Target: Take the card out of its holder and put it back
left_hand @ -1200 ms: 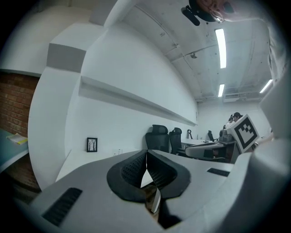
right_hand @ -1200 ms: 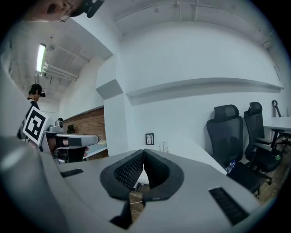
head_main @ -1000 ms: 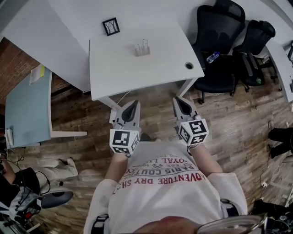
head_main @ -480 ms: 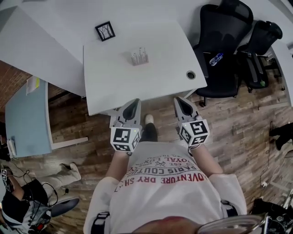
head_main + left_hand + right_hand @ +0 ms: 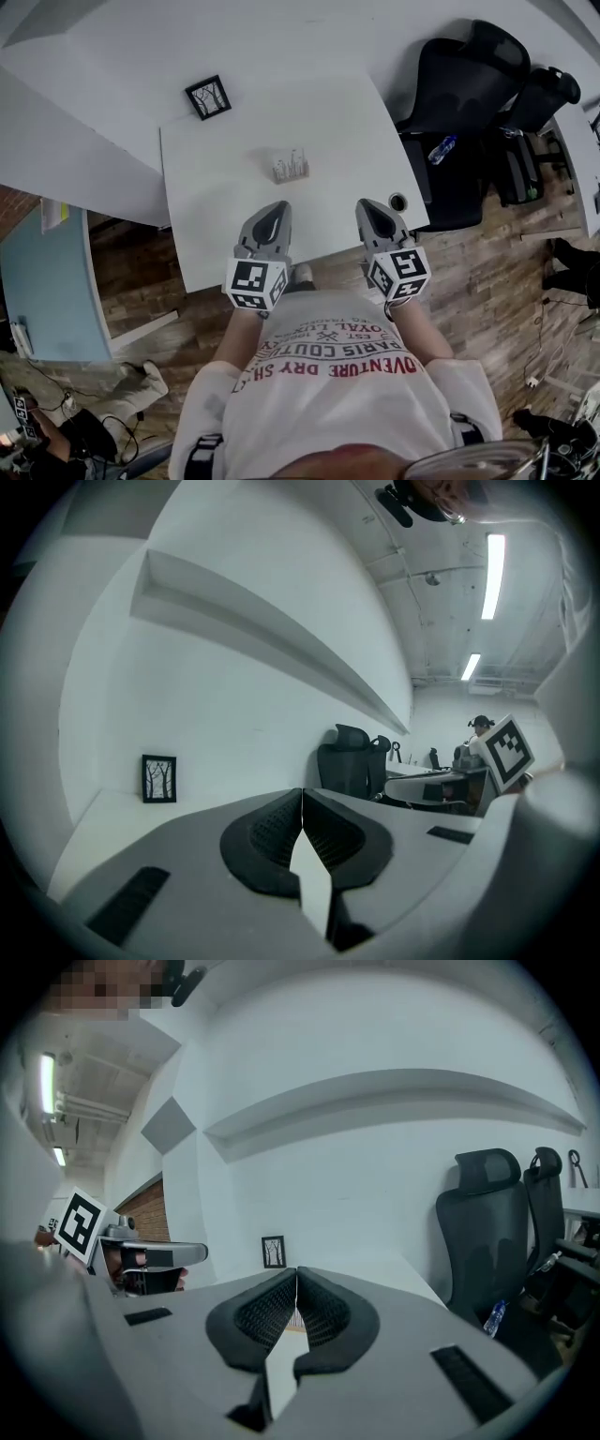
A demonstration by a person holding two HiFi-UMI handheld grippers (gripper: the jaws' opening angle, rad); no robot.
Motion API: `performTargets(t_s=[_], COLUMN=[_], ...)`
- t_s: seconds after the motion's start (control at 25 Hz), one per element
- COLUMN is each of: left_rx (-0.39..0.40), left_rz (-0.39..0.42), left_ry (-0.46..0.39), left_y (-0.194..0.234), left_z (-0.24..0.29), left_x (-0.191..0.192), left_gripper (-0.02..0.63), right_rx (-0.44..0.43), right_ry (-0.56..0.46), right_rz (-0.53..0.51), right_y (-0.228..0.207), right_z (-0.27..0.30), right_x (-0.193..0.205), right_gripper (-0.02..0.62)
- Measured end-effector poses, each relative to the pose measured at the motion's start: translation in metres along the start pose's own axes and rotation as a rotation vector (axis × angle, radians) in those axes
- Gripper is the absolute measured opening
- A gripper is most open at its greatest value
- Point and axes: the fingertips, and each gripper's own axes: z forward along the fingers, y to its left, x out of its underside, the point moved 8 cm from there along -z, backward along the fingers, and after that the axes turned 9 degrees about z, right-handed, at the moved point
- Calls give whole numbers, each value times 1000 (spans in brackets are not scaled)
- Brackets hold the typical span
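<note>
A small clear card holder with cards upright in it stands near the middle of the white table. My left gripper is shut and empty over the table's near edge, below the holder. My right gripper is shut and empty too, level with it, to the holder's lower right. In the left gripper view the pads meet with nothing between them. The right gripper view shows its jaws closed the same way, with a sliver of the holder behind them.
A small black picture frame stands at the table's far left corner. A round cable hole is at the table's right edge. Black office chairs stand to the right, a pale blue table to the left. Wood floor lies below.
The table has come nearer: both grippers, earlier over the floor in front of it, now reach over its near edge. Their jaws stay shut.
</note>
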Motion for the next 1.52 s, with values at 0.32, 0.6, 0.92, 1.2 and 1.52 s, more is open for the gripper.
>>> performTargets(t_s=[0.32,0.6,0.92,1.2,1.52], left_rx=[-11,-103,-242,-309,-338], left_rz=[-19,-39,-95,-147,-188], left_ry=[39,59,112,175,232], left_y=[50,71,79,82,79], left_z=[40,52,70,90,105], left_x=[4,7,13,30,55], left_gripper=[25,25,25,25,25], right_rx=[-31,-108,-300,-504,-709], right_ry=[30,63,178,316,461], right_rz=[2,-2,-49,-97,-189], right_y=[-12,-27,-44,-58,-64], right_z=[75,120,174,217,257], right_x=[-16,-22,-23,-2,30], right_gripper=[26,25,26,26,153])
